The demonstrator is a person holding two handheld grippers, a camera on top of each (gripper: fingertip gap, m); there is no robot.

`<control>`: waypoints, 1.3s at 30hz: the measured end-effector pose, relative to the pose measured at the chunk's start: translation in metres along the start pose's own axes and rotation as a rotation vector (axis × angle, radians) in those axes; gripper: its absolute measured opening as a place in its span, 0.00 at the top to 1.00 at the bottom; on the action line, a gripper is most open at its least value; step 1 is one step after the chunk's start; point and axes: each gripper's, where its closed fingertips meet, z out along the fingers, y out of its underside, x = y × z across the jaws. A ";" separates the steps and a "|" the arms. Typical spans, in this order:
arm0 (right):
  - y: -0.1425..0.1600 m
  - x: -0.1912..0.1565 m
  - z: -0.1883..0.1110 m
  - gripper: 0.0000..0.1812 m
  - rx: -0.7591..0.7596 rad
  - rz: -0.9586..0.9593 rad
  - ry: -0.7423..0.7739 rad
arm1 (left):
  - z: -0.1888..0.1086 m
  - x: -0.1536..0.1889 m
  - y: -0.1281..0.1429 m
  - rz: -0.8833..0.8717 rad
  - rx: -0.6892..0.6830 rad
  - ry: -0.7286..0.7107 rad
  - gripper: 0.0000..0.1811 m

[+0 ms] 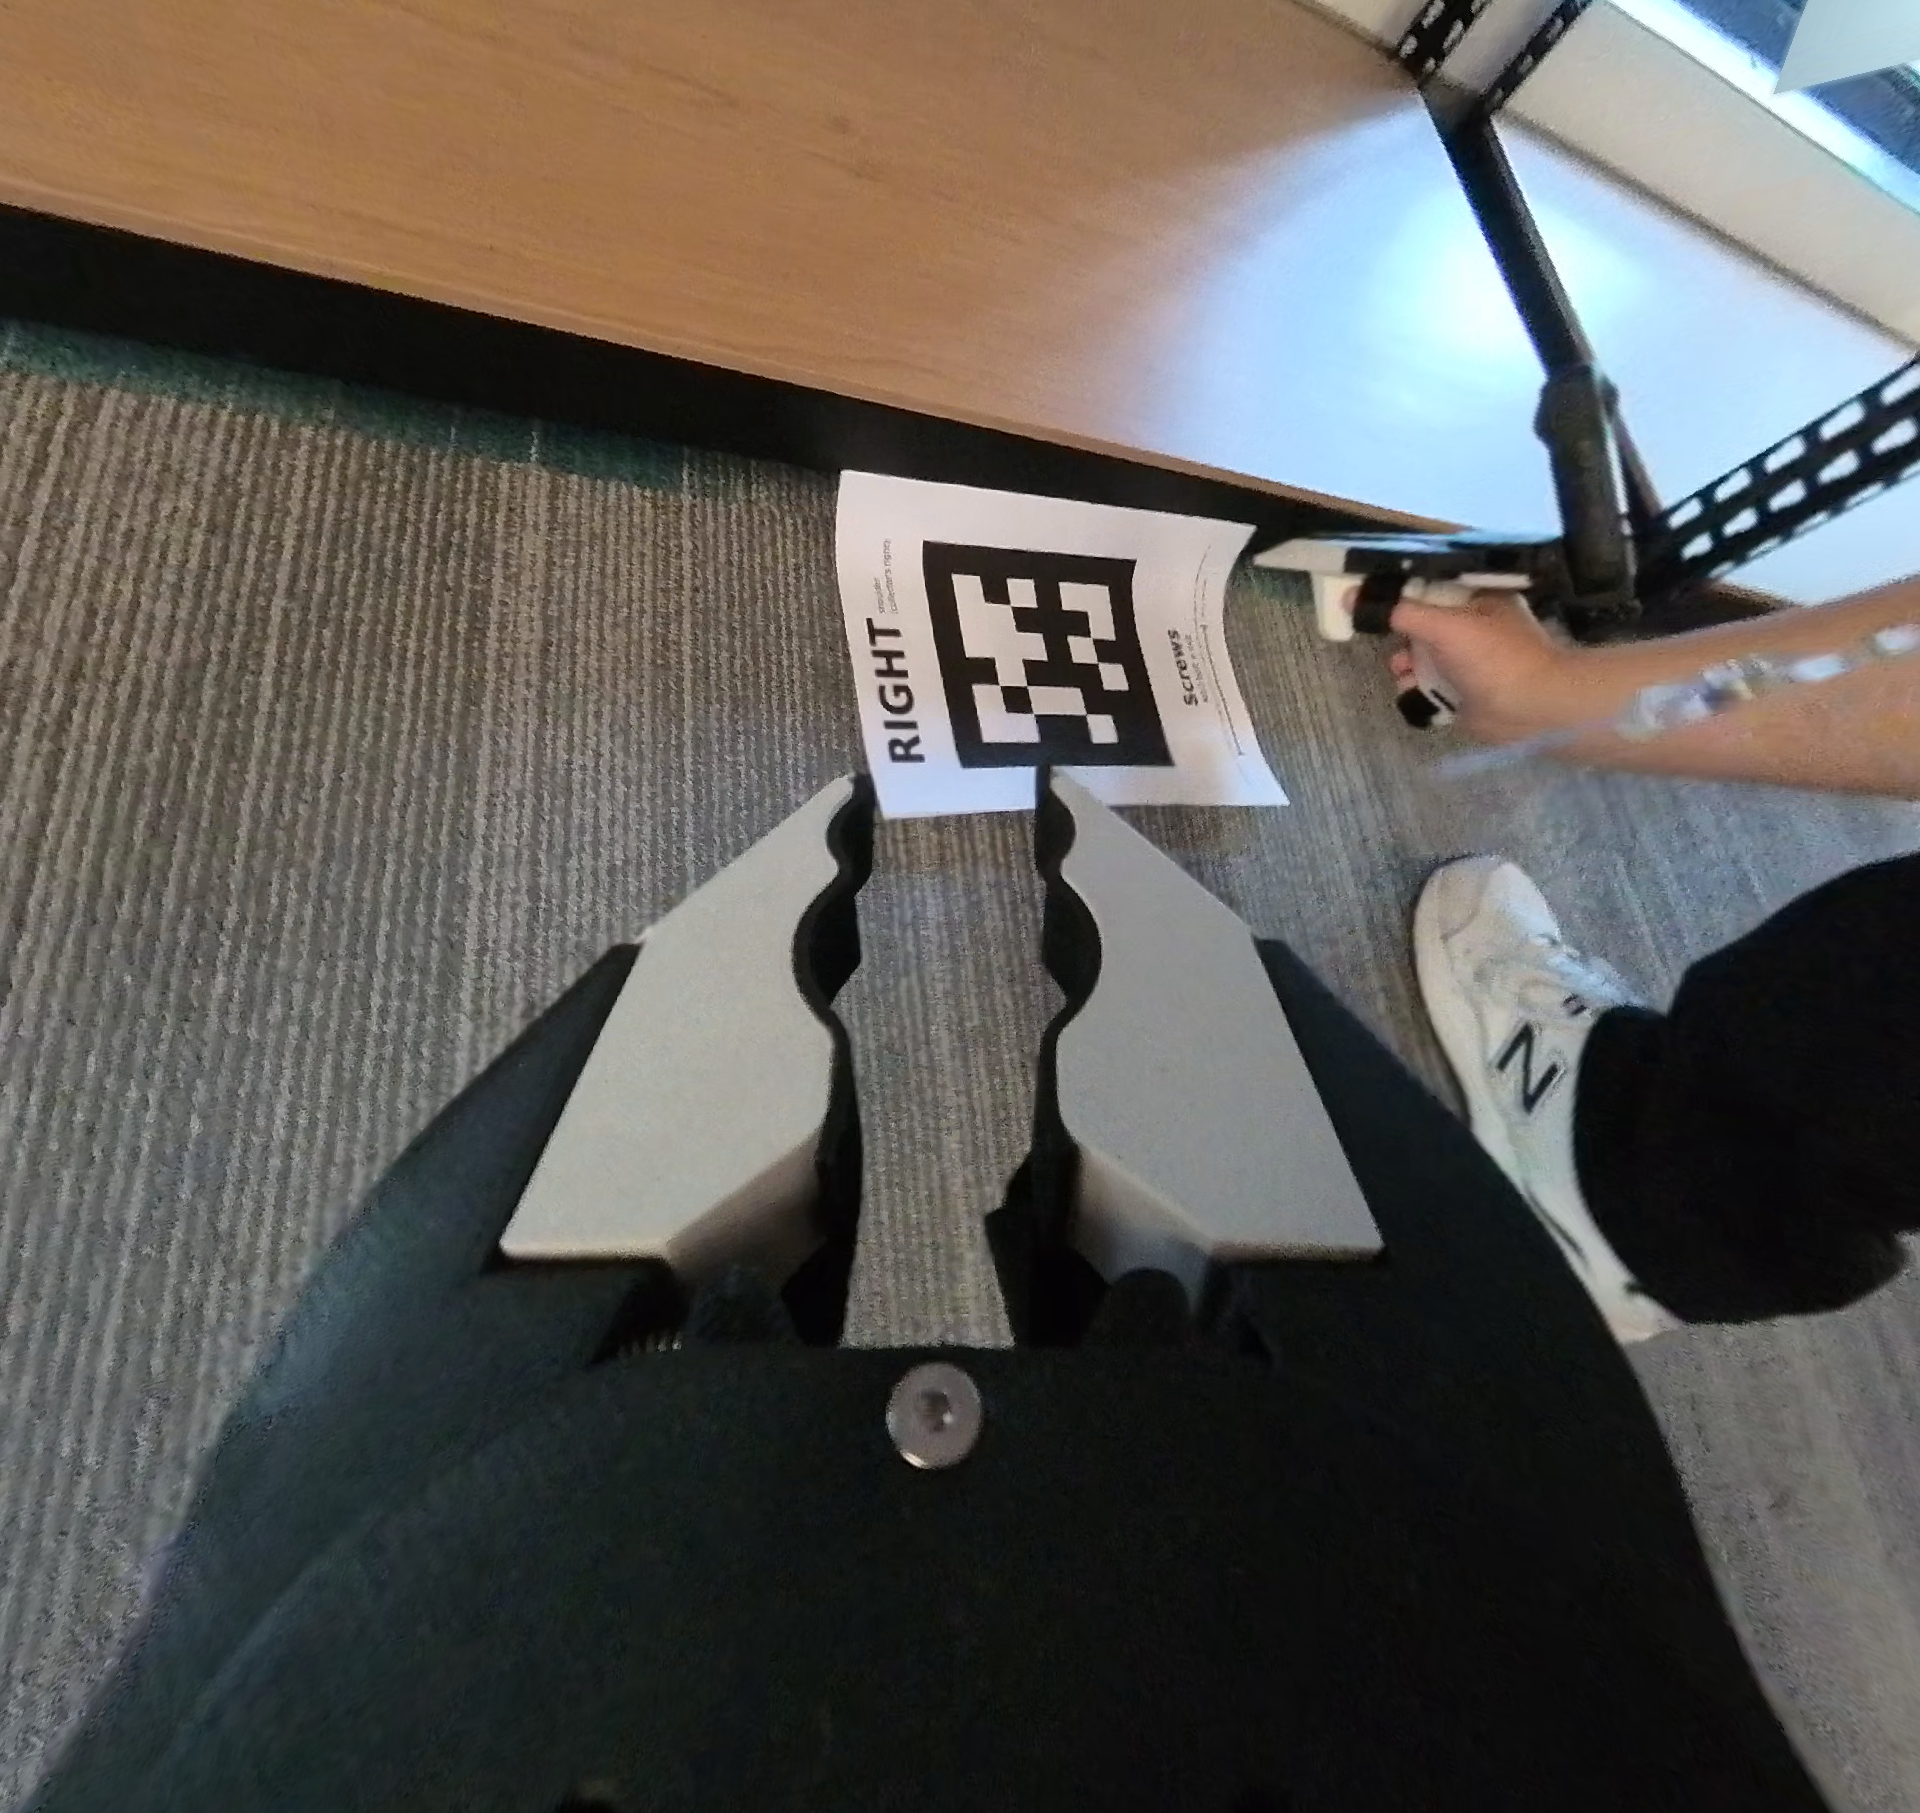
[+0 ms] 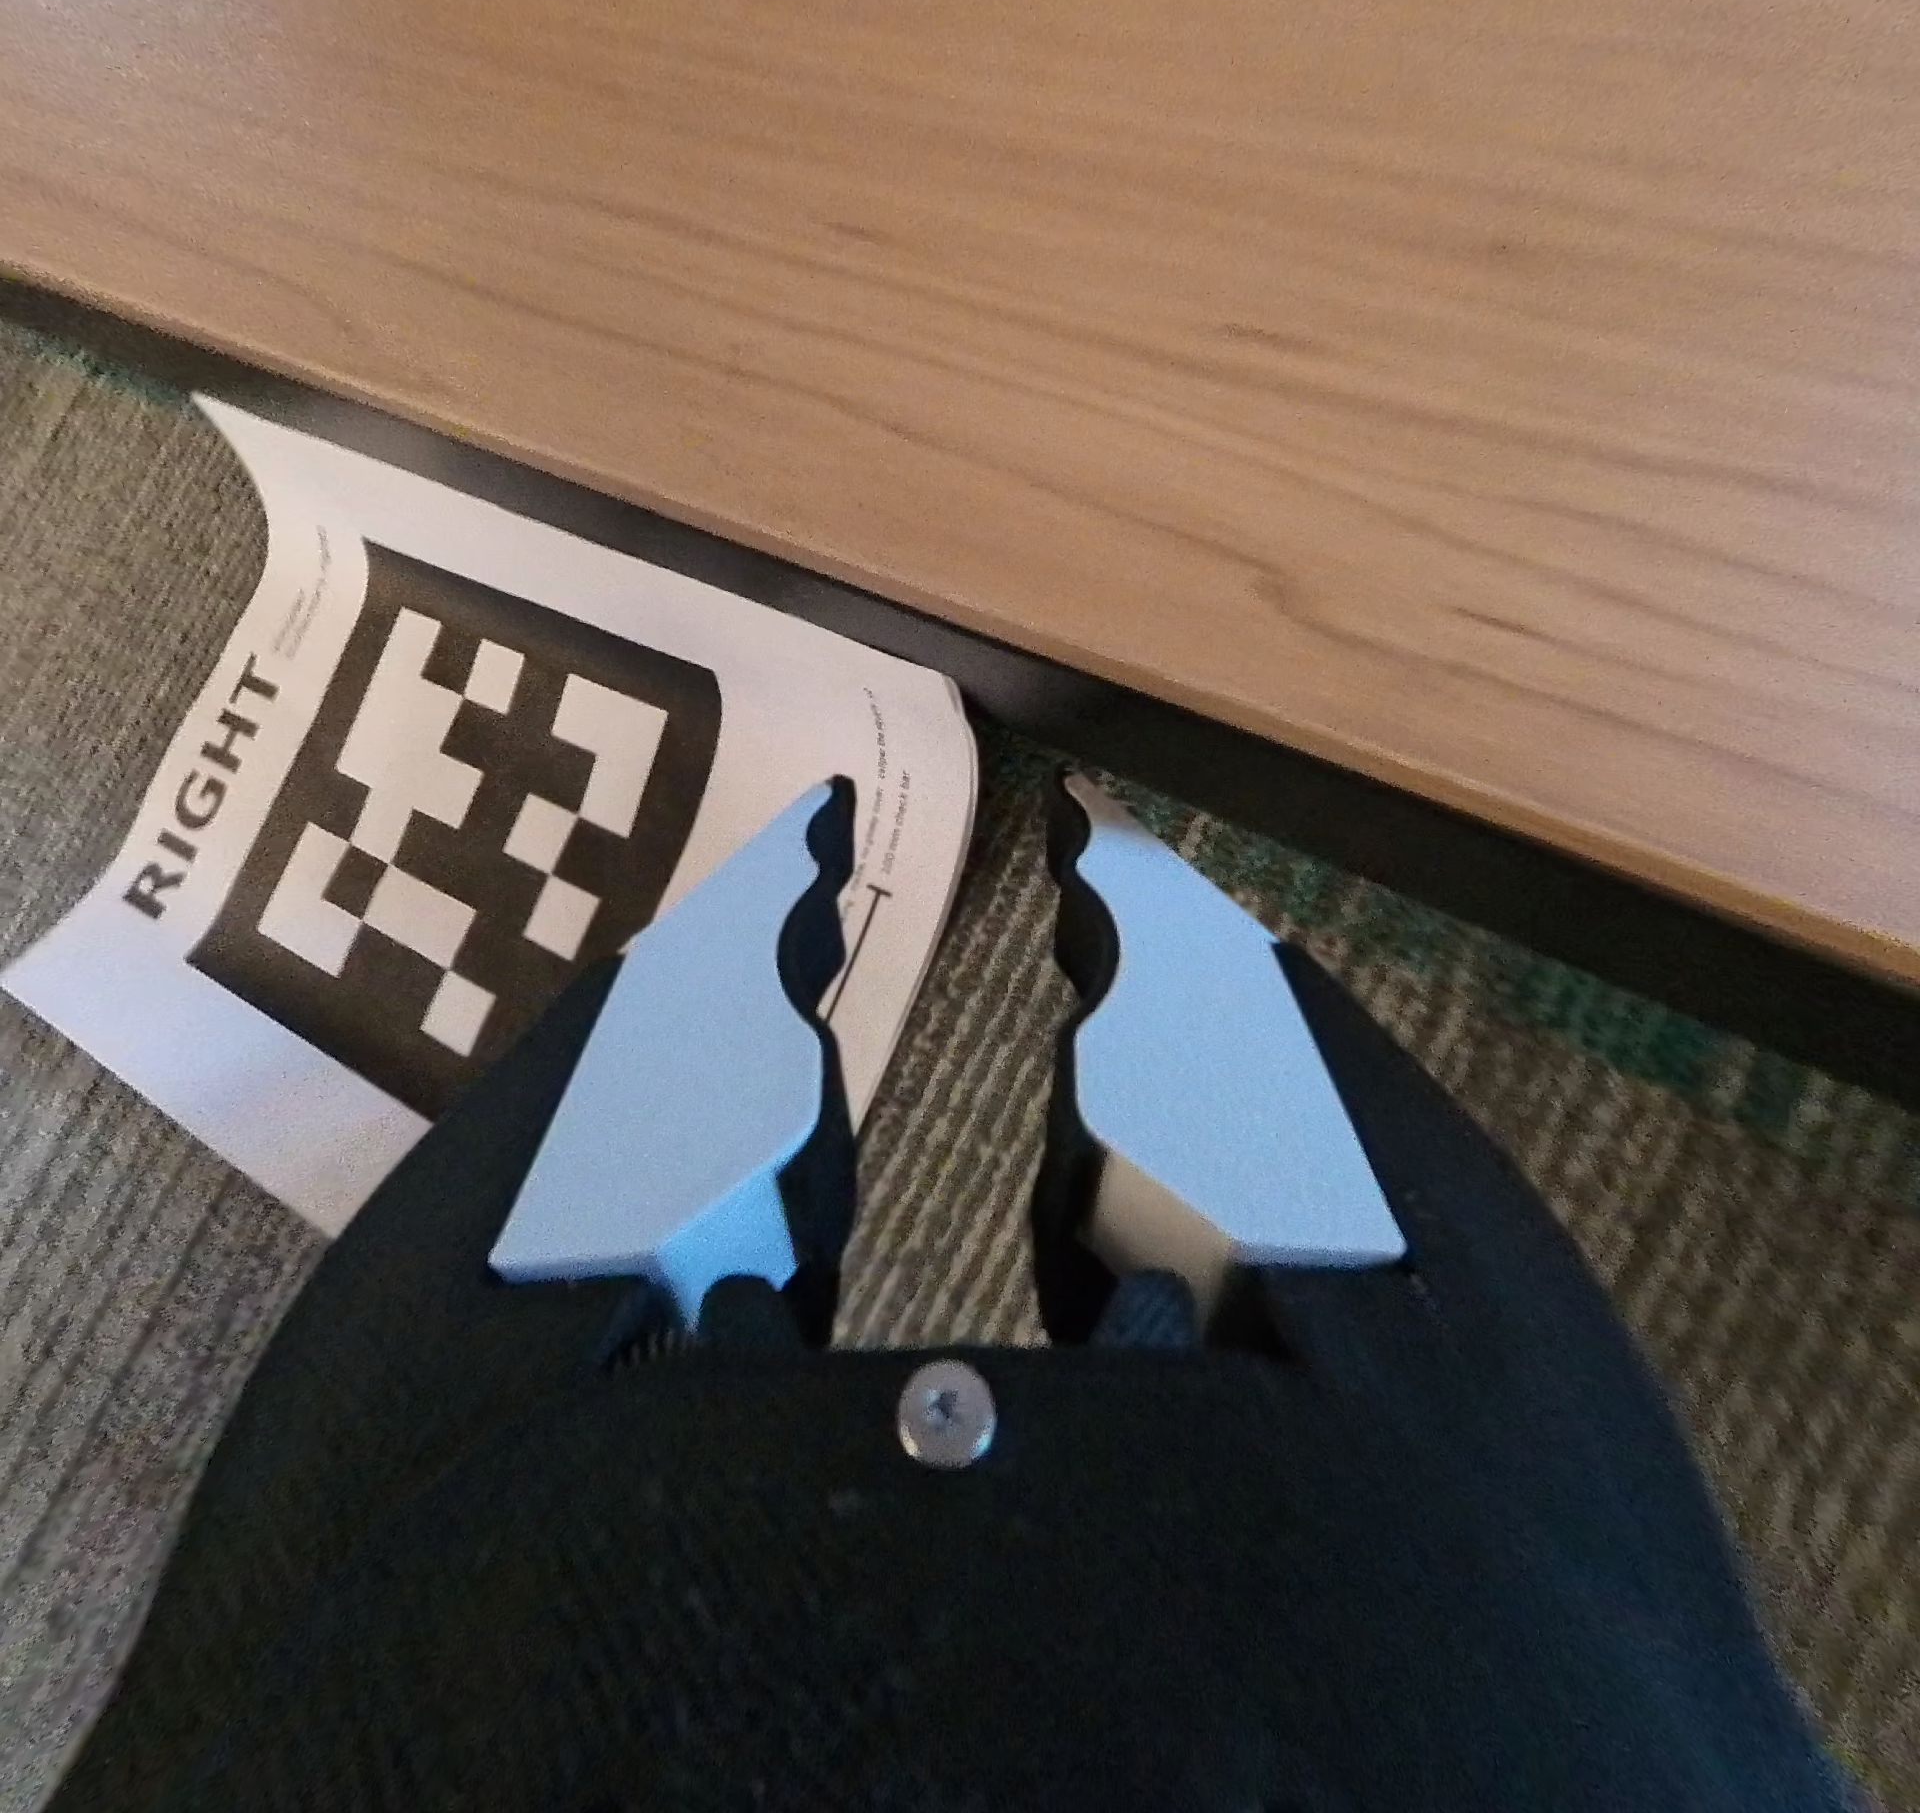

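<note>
A white paper sheet with a black-and-white square marker lies on the grey striped carpet against the base of a wooden panel. My left gripper is open and empty, its tips just short of the sheet's near edge. My right gripper is open and empty, low over the carpet; its left finger overlaps the right edge of the same sheet. In the left wrist view the right gripper shows far right, held by a hand.
A black skirting strip runs under the wooden panel. In the left wrist view a black perforated metal frame and pole stand at right, and a white shoe with a dark trouser leg is on the carpet. The left gripper's tips are roughly 50 centimetres from the right gripper's.
</note>
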 end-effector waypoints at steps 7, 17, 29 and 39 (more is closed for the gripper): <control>0.020 -0.033 0.036 1.00 -0.082 -0.044 -0.288 | 0.011 0.002 0.004 0.141 -0.051 0.035 0.85; -0.061 -0.246 -0.195 1.00 -0.297 -0.533 -0.591 | -0.111 0.093 -0.075 0.019 -0.056 -0.033 0.86; -0.428 -0.464 -0.683 1.00 -0.233 -0.798 -0.734 | -0.452 0.193 -0.348 0.055 0.090 -0.185 0.83; -0.688 -0.545 -0.913 1.00 0.116 -0.630 -0.887 | -0.523 0.250 -0.524 0.100 0.324 0.032 0.67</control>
